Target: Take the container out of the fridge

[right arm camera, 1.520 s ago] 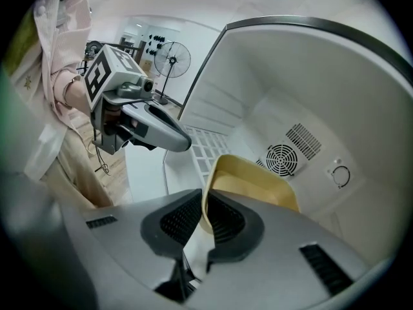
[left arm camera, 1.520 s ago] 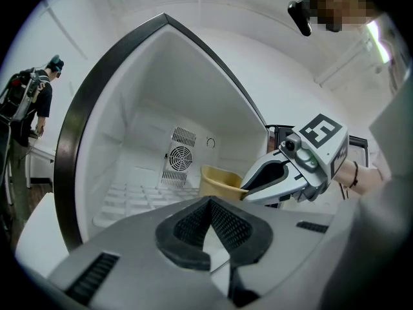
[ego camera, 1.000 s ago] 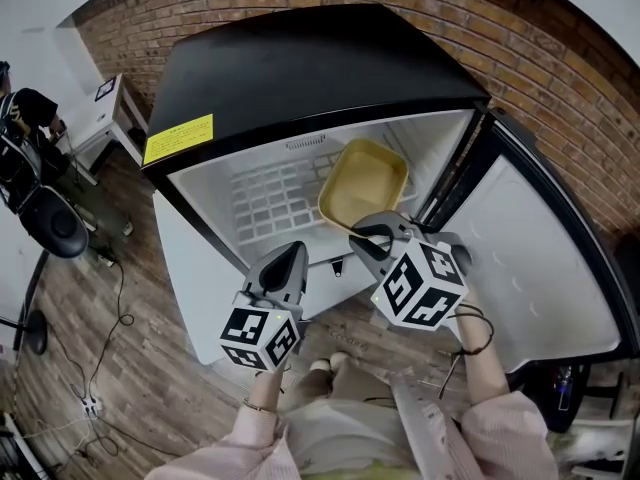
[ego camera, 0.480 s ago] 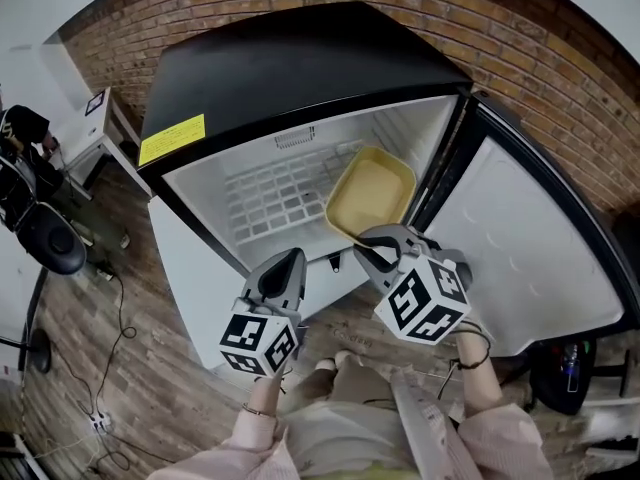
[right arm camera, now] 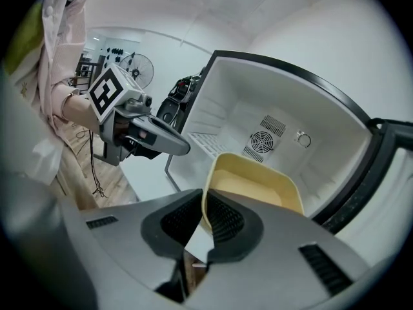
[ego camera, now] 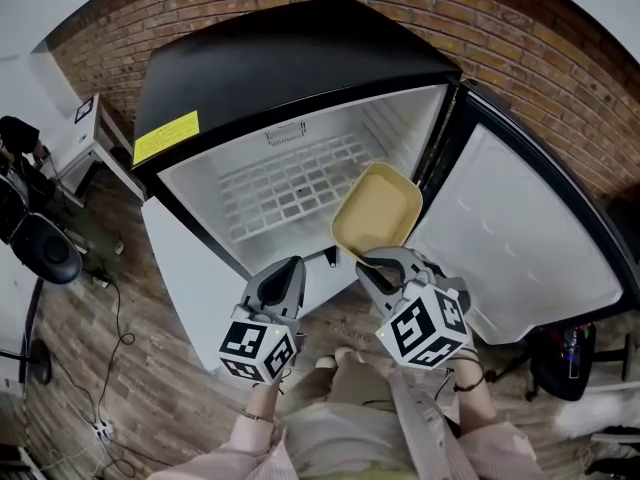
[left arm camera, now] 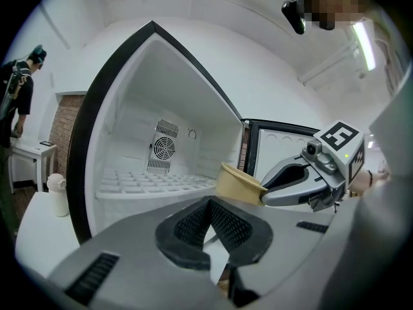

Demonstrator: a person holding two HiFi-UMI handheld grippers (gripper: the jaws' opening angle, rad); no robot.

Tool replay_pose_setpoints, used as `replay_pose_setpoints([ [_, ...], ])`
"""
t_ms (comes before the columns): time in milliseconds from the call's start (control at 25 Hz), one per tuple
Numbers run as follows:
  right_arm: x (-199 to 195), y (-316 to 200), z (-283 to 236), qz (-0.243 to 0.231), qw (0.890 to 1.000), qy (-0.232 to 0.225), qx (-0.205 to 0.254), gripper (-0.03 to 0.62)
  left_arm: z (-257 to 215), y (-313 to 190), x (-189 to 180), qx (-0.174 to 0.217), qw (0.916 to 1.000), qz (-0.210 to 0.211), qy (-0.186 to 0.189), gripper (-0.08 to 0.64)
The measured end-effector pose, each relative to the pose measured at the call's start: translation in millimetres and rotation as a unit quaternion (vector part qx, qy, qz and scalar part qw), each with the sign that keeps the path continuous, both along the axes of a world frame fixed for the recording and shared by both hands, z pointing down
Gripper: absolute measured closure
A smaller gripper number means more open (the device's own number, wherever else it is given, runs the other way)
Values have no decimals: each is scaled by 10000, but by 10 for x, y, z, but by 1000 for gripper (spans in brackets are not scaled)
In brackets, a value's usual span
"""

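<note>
Withdrawing the container from the cabinet is judged to be the step in hand, late in the task. The small black-topped fridge [ego camera: 290,63] stands with its door [ego camera: 520,238] swung wide at the right and its white wire shelf [ego camera: 290,183] exposed. The shallow yellow container [ego camera: 378,208] hangs tilted at the front right corner of the fridge's opening, close beside the door's hinge edge. Its near rim lies past the shelf's front edge; whether its far end has cleared that edge cannot be told. The next move calls for drawing the container toward the person, clear of both the front edge and the door. It should be kept level enough that a grip on one wall alone does not let it swing. Right gripper [ego camera: 372,261]: jaws nearly together, pinching the container's thin near wall, one jaw inside it and one outside. Left gripper [ego camera: 290,270]: jaws pressed together on nothing, held before the fridge's front edge, to the left of the container and apart from it.
</note>
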State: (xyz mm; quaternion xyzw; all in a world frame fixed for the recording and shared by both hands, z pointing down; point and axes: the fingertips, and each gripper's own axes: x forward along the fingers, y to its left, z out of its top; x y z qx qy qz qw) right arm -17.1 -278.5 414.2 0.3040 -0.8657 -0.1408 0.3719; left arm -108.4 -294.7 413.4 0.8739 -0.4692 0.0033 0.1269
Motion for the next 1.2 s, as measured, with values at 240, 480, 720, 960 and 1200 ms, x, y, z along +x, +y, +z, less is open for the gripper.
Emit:
replay_pose_setpoints([
  [240,11,150,95,64,9998,-125,-146,565,17,41,-46,27,10000,-54,-8,568],
  [480,8,249,265,62,9983,-282,-506,566,52,90,-71,8,9999,-109,-44,568],
  [720,35,302,429,-49,9964,-247,-807,566,138,159,-80,-80,9997,-209,-66,568],
  [960,37,351,515,-244,9950,-235,-942,566,187,199,-95,-120,9993,-346,-88,568],
  [1200,40,343,525,-369,9946,-219,-946,568,170,199,-124,-86,9988,-480,-103,568],
])
